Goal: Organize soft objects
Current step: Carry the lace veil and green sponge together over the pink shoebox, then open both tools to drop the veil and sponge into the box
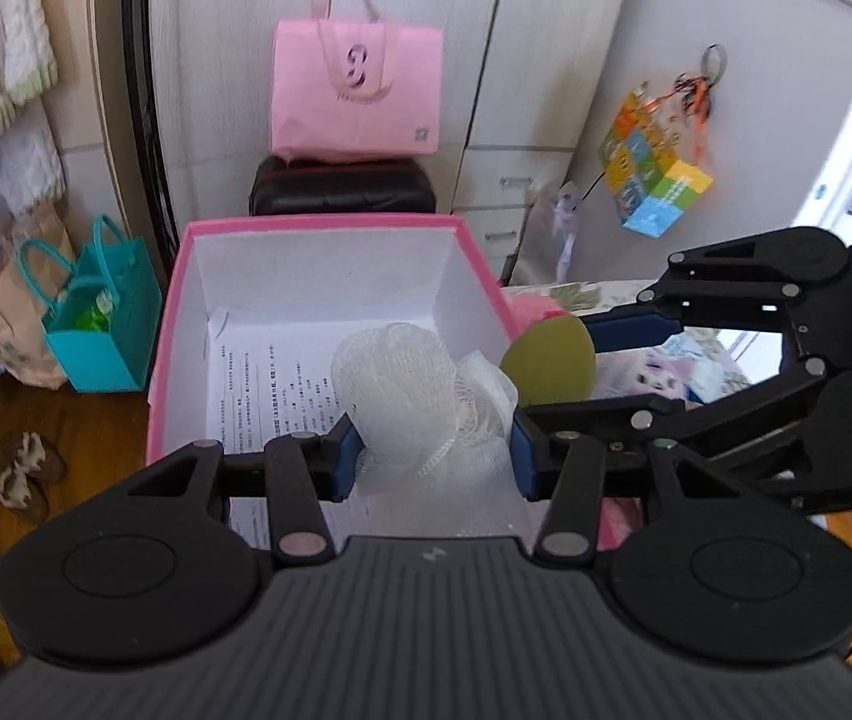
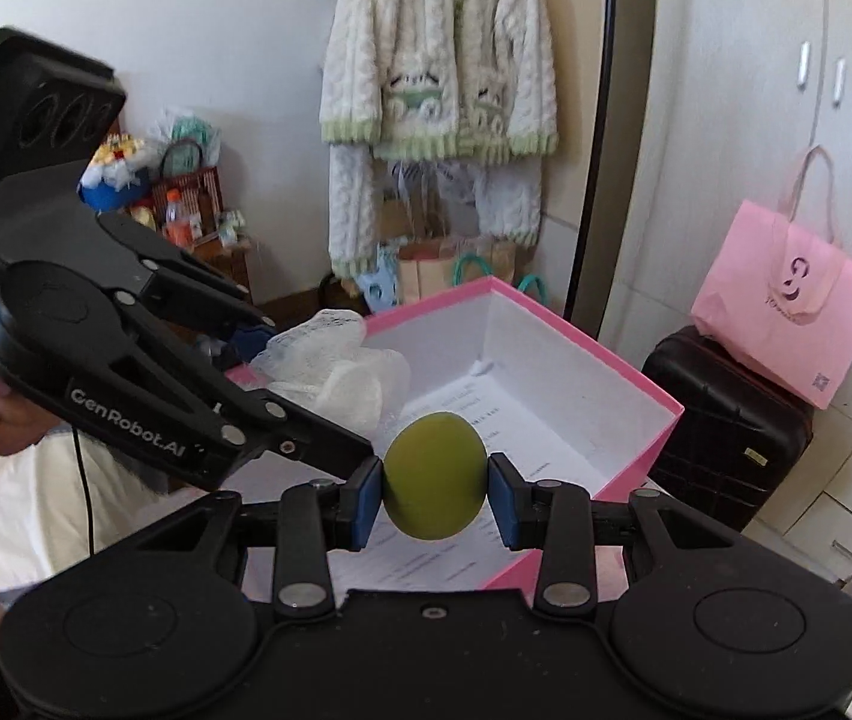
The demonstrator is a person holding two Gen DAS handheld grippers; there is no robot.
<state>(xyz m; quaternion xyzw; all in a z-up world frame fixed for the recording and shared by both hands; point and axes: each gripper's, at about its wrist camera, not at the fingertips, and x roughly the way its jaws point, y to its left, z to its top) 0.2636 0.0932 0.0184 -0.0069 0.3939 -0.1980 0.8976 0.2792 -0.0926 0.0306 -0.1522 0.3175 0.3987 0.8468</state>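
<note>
Mesh sponge (image 1: 426, 396) hides part of the box's (image 1: 318, 225) printed sheet (image 1: 270, 384).

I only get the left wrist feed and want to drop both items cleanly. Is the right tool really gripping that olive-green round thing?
Observer: Yes. In the right wrist view, the right tool has both blue pads pressed on opposite sides of the olive-green ball.
Operator: Is it over the box?
Observer: It looks so. The printed paper lining the pink box shows directly behind and below it.
Operator: And my white puff, seen from that side?
Observer: The white mesh bath puff in the left tool overlaps the box's left rim rather than its middle.
</note>
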